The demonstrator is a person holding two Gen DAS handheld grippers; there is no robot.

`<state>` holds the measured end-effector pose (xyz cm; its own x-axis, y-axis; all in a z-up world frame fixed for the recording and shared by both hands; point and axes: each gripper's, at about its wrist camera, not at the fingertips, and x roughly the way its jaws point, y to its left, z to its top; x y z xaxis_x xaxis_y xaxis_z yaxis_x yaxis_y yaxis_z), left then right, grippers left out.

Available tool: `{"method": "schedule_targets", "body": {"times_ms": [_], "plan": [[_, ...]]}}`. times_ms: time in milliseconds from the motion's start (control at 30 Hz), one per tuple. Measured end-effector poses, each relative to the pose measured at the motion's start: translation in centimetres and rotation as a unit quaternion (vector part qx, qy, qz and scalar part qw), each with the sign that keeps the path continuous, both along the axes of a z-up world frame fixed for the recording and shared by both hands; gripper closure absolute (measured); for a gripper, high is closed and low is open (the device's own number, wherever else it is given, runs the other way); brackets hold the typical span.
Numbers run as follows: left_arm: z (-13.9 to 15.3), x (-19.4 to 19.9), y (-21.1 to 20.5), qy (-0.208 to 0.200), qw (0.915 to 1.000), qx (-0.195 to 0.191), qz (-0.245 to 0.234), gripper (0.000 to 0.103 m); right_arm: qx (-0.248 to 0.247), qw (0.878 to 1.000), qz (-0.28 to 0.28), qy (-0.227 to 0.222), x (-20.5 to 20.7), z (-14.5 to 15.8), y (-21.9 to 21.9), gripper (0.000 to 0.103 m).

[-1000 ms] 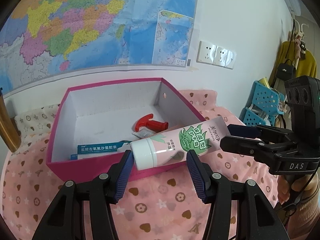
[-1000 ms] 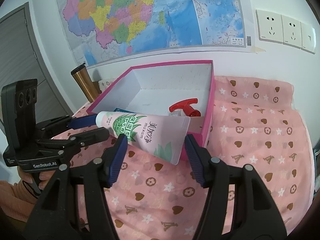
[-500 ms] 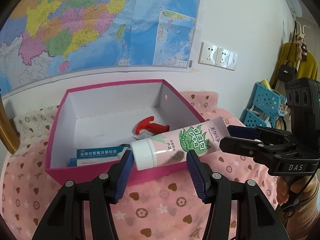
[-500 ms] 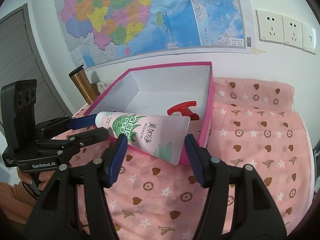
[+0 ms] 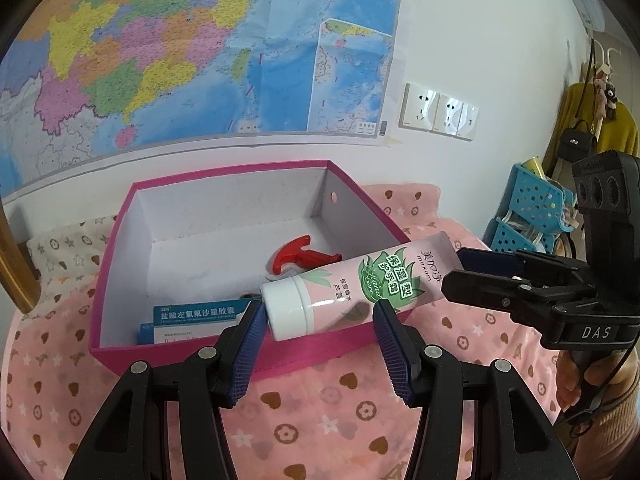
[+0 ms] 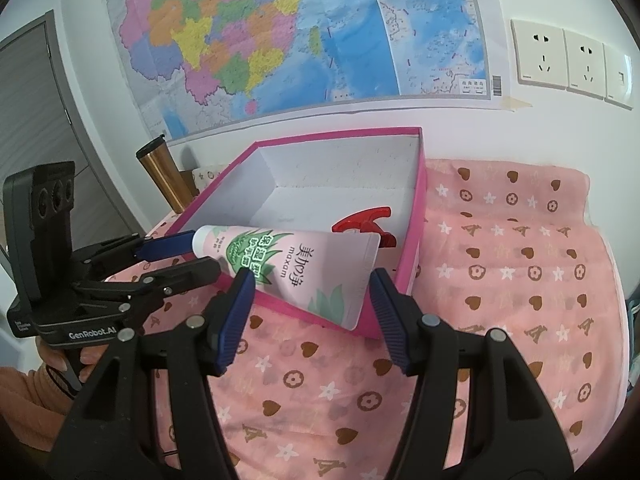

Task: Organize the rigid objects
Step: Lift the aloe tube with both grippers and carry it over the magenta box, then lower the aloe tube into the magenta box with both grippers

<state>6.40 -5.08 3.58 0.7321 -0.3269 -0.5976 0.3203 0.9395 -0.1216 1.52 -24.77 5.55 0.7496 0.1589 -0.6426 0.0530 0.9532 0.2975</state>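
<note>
Carrying a pink tube over the near rim of the pink box, both tools share it. The left gripper spans the white cap end; the right gripper spans the flat crimped end. Both look loosely shut on it. Step: placing. Next, judged: lower it beside the red trigger and medicine carton, then spread the fingers.

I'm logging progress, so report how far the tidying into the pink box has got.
Done: the red spray trigger and the blue-and-white carton lie inside the pink box. In hand: the left gripper and right gripper hold the pink tube over the box's front rim. Left: lower it in and release; no other loose item shows on the cloth.
</note>
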Motion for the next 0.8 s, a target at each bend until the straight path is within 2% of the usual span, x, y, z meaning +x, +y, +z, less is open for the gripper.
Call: {"method": "schedule_targets", "body": {"times_ms": [800], "plan": [[-0.3, 1.8, -0.1, 0.005, 0.9999, 0.01, 0.01, 0.048, 0.003, 1.0, -0.004, 0.003, 1.3, -0.1, -0.6, 0.041]]}}
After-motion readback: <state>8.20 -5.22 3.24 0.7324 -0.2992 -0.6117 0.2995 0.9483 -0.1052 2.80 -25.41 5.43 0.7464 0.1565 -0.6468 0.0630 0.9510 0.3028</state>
